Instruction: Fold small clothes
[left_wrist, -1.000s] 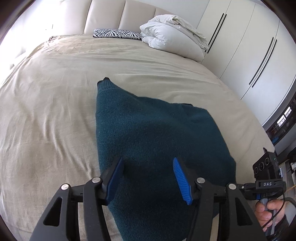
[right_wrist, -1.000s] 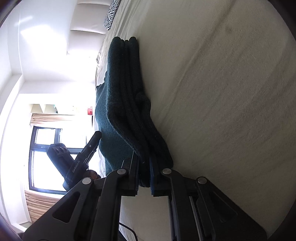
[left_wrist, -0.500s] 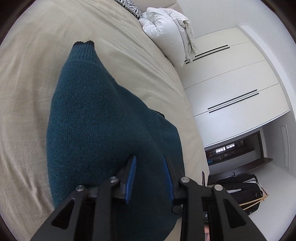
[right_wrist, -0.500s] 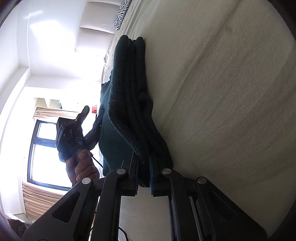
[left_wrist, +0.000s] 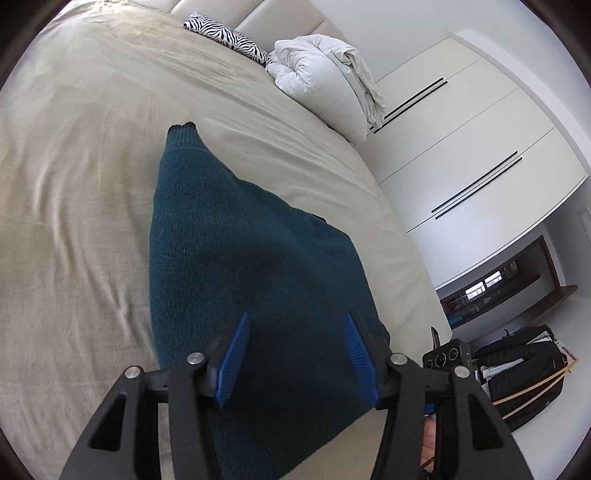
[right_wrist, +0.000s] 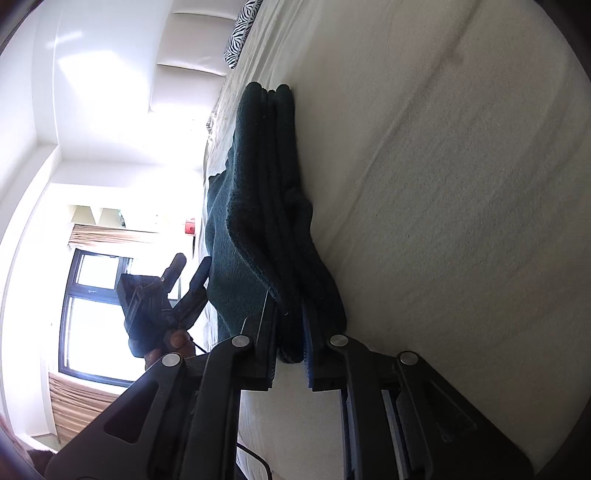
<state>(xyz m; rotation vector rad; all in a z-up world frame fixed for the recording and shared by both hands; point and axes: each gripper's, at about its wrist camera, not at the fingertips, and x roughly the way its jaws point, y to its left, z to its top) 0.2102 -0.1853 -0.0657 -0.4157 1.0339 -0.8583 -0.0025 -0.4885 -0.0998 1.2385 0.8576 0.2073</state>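
Teal sweater (left_wrist: 255, 280), stacked folds (right_wrist: 280, 206) right view only

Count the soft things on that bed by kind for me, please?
Dark teal knitted sweater: 1
Zebra-striped pillow: 1
Rolled white duvet: 1
Total: 3
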